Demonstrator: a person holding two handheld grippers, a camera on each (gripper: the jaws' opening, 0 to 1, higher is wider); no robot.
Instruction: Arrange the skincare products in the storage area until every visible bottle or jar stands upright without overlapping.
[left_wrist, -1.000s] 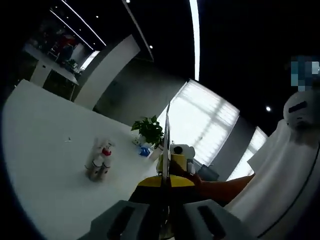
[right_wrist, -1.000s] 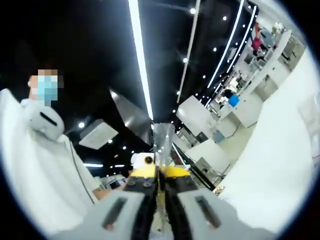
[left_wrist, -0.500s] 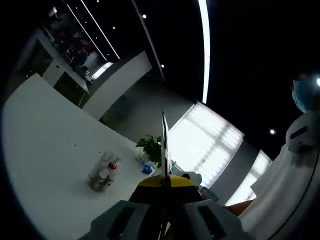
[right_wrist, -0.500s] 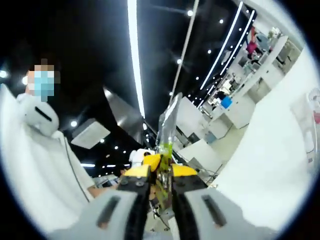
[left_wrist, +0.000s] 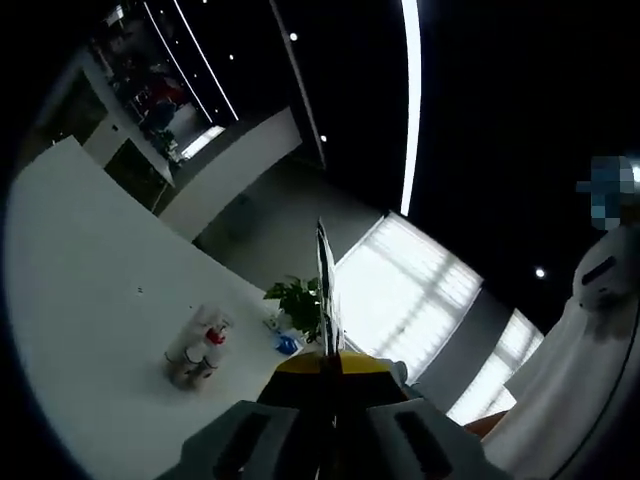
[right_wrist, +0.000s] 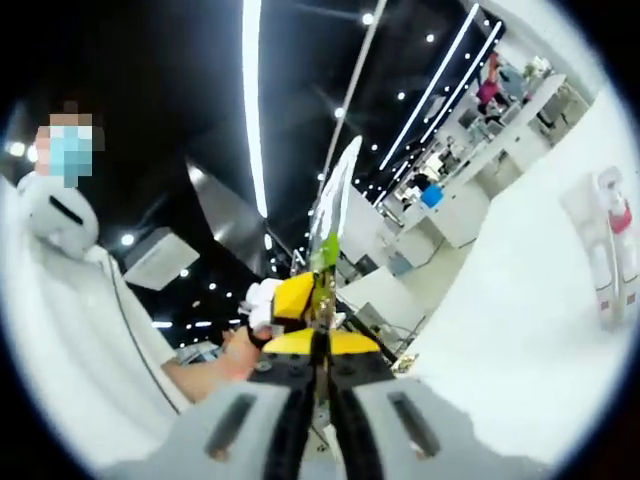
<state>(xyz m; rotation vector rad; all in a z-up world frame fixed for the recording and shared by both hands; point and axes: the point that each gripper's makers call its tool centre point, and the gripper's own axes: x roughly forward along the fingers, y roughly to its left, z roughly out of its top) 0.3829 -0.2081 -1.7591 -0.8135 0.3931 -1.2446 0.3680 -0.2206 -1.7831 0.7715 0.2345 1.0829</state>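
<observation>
Skincare bottles stand clustered on the white desk, at about nine o'clock of the left gripper in the left gripper view; its jaws are clenched on a thin clear sheet seen edge-on. In the right gripper view the right gripper has its jaws clenched on the same kind of clear sheet, with the bottles at three o'clock. Farther off, a potted plant sits at the desk's far edge.
</observation>
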